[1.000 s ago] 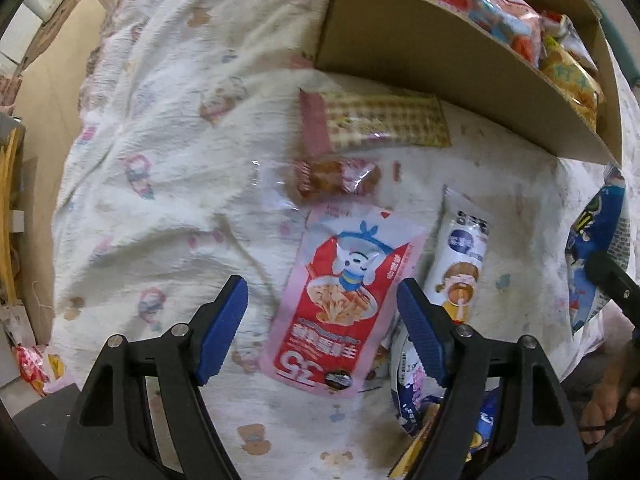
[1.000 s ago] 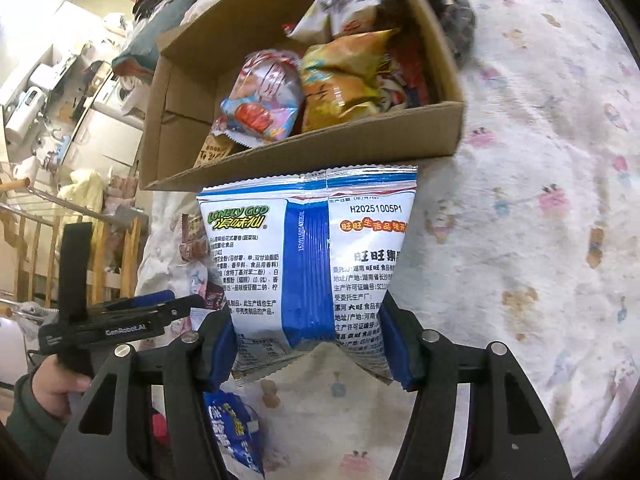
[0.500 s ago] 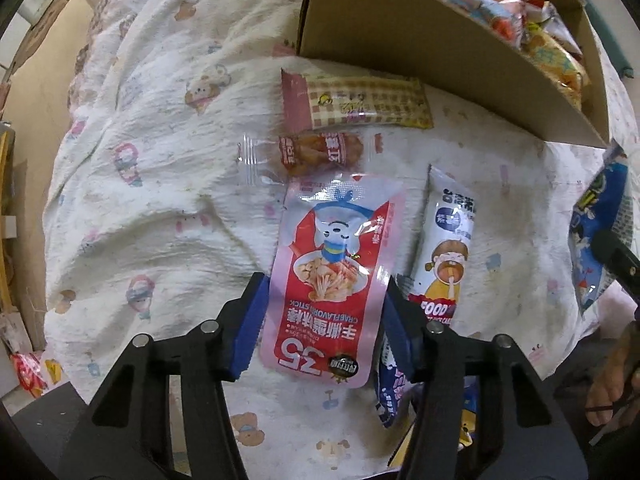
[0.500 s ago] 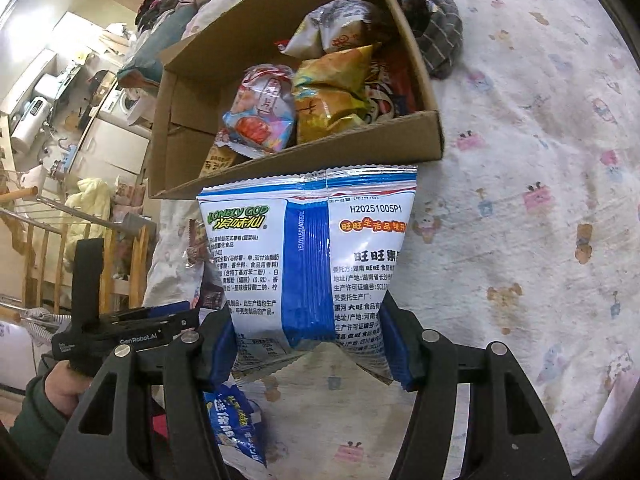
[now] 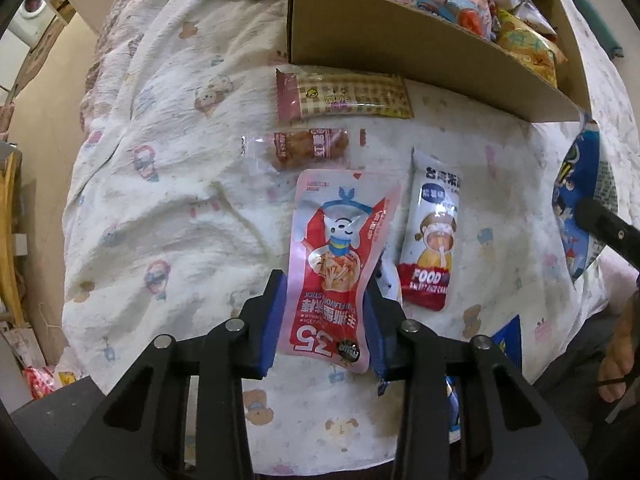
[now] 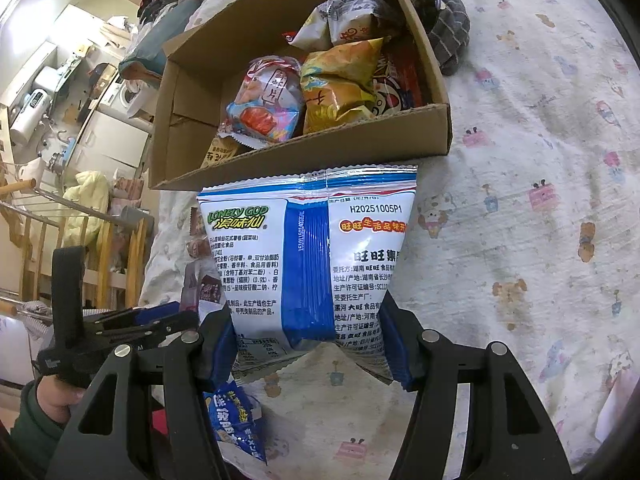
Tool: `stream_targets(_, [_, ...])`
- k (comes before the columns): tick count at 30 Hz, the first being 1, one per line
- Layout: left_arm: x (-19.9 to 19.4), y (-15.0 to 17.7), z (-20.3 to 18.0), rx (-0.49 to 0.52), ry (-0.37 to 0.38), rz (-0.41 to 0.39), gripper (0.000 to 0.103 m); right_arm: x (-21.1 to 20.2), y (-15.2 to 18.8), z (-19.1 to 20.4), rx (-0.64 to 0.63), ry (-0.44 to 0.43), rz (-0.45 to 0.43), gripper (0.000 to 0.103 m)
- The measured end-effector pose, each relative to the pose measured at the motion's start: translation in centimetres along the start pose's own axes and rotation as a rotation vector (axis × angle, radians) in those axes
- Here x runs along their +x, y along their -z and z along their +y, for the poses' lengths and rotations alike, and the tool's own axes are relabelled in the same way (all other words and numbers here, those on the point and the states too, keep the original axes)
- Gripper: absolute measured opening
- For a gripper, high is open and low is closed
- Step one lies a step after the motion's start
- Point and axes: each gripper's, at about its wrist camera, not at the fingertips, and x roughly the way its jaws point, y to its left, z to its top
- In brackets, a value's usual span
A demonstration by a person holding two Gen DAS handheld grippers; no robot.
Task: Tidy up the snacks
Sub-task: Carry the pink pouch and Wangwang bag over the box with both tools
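Note:
My left gripper (image 5: 322,316) is shut on the lower end of a pink and red snack pouch (image 5: 340,256), which bends between the pads above the bed sheet. My right gripper (image 6: 306,344) is shut on a blue and white chip bag (image 6: 308,252) and holds it in the air in front of the cardboard box (image 6: 320,148). The box holds several snack bags. It also shows in the left wrist view (image 5: 424,46) at the top right. The chip bag (image 5: 580,208) and part of the right gripper show at that view's right edge.
On the cartoon-print sheet (image 5: 168,184) lie a checked wafer pack (image 5: 344,94), a clear-wrapped brown snack (image 5: 308,146) and a white and red pouch (image 5: 434,232). A blue bag (image 6: 236,424) lies below my right gripper. A grey cloth (image 6: 444,24) sits behind the box.
My left gripper has closed on the pink and red pouch and lifted its end. My right gripper has risen and drawn back a little from the box with the chip bag.

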Motion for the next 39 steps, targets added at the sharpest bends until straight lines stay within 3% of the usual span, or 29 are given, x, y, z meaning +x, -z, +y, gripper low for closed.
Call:
stream_targets(7, [-2.5,2.7,-1.9,0.027,-0.032,-0.072,0.031,-0.1,0.5,0.6,-0.022,0.005,-0.001,0.063])
stream_targets(13, [-6.7,2.2,-2.4,0.039,-0.066,-0.161,0.031,-1.8,0.5,1.5,-0.037,-0.019,-0.04,0.063])
stream_targets(24, [-13.3,-4.5,-3.2,0.07,-0.09,-0.325,0.031,-7.2,-2.6,4.8,-0.086,-0.07,-0.175,0.063])
stream_targets(31, [-14.3,-8.2,-3.7,0.082,-0.093,-0.374,0.031,-7.4,-6.4,5.8,-0.095,-0.061,-0.205,0.063])
stream_targets(39, [-12.5,-12.0,-4.4,0.09,-0.094,-0.369,0.031,-5.7,-10.9,7.1,-0.116,-0.047,-0.203,0.063])
